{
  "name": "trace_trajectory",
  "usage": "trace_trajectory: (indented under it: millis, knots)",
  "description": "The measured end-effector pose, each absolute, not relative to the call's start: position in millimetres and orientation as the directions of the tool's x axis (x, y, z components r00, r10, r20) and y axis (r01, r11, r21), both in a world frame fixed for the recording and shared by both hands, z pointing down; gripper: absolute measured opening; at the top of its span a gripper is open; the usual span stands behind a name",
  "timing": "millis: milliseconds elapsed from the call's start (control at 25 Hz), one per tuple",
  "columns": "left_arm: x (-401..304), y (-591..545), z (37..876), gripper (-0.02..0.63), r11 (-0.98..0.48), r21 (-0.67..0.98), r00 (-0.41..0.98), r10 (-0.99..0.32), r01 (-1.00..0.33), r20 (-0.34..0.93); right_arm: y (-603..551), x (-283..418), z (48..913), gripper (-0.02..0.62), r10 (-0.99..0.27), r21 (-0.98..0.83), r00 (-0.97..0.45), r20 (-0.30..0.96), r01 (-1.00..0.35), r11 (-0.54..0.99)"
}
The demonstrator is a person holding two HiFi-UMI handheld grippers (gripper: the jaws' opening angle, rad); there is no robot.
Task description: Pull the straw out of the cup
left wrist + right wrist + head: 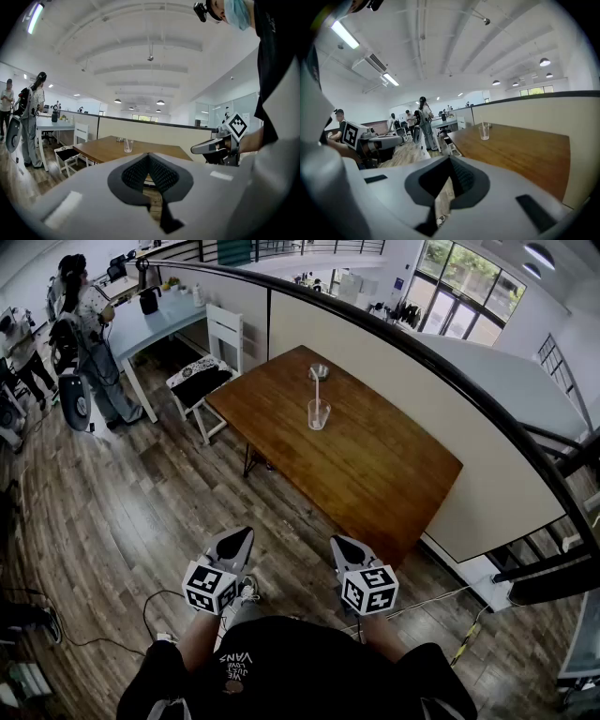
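A tiny object (319,372) behind the cup (319,414) is unidentifiable.

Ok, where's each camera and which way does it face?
Head view: on the person's head, steeply down at the table, cup and straw; left gripper, right gripper, shirt show.
Left gripper view: on the left gripper, along its shut jaws toward the table; right gripper at right.
Right gripper view: same over its own shut jaws; left gripper at left.
Shared: the cup, in all three.
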State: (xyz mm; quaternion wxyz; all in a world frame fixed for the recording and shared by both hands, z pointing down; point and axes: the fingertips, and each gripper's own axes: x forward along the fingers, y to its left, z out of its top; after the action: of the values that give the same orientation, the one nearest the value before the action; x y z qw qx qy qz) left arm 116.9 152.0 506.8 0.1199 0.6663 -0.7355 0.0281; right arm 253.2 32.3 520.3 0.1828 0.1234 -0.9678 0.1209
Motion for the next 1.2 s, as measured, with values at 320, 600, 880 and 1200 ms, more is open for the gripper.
trace_trajectory:
  millis: [320,600,880,1200]
  knots:
    - [96.0,145.1,501.2,0.156,0.032,0.183,-0.003,-0.987,-0.983,0.159,32.4,213.2,511.2,0.178,-0.189,-0.276,-0.932,0.310,-0.279,0.920]
    - [55.5,143.6,508.4,0.232,0.013,0.199,0.021,-0.985,-0.980,0.170,23.8,175.1,515.1,0.212,-0.237,-0.276,-0.913,0.333,-0.335,0.901]
    - [-6.0,138.0,511.0,0.232,-0.020,0.201,0.057,-0.982,-0.979,0.178,13.8,123.1,514.8,0.212,-0.302,-0.288,-0.897,0.323,-0.397,0.872]
    - [-64.2,131.1,507.3,0.232,-0.104,0.190,0.139,-0.974,-0.976,0.178,7.6,80.2,514.8,0.212,-0.407,-0.290,-0.854,0.324,-0.499,0.816]
